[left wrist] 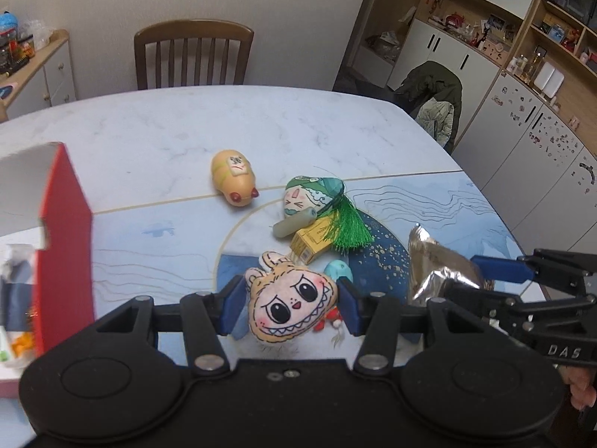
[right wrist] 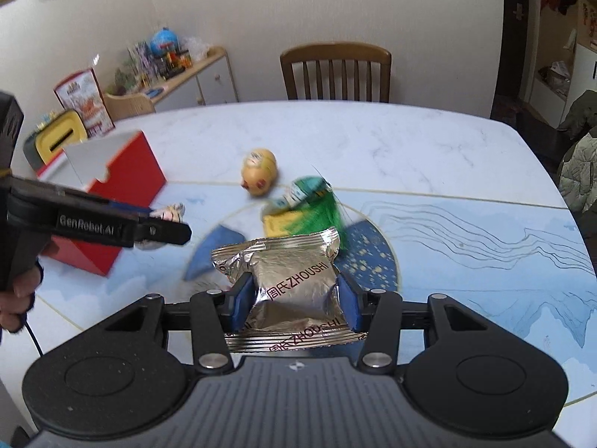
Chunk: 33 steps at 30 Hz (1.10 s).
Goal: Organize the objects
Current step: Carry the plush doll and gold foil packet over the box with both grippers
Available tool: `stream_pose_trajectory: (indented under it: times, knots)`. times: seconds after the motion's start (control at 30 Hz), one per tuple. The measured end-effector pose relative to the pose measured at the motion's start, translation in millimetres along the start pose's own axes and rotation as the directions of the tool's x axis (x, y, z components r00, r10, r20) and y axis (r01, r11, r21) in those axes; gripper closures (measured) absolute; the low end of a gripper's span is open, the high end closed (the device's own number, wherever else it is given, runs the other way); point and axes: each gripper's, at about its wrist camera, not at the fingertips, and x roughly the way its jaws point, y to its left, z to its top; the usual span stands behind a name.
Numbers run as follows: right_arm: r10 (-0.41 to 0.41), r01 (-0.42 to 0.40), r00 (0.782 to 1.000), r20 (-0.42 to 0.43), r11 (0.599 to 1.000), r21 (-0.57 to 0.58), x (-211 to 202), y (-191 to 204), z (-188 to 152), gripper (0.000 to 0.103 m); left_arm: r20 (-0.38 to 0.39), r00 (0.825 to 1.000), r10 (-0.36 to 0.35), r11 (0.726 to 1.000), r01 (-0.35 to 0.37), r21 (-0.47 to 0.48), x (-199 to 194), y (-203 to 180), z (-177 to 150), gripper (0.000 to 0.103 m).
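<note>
**Both grippers loaded**

Above the table (left wrist: pixel 149 142), the left gripper (left wrist: pixel 291 304) clamps a plush (left wrist: pixel 293 308); the right gripper (right wrist: pixel 293 298) clamps a foil packet (right wrist: pixel 294 280). Red box (left wrist: pixel 63 246) stands left, contents apparently mixed.

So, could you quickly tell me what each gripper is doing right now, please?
Left gripper: shut on the plush monster face.
Right gripper: shut on the silver foil snack packet.
</note>
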Motion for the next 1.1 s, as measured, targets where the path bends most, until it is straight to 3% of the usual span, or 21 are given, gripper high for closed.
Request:
stream_pose_trajectory:
  times: [0.43,1.1]
  knots:
    - [0.076,-0.073,0.994,0.075,0.996,-0.050,-25.5,81.8,27.5,0.056,0.052,0.998,0.021,0.999,-0.020,-0.025,-68.4,46.2,-9.5,0.052]
    - [0.160,-0.146,0.983,0.088,0.978,-0.147,5.5,225.1,65.2,0.055,0.087,0.988,0.130,0.988,-0.122,-0.092,-131.6,163.1,-21.2,0.052]
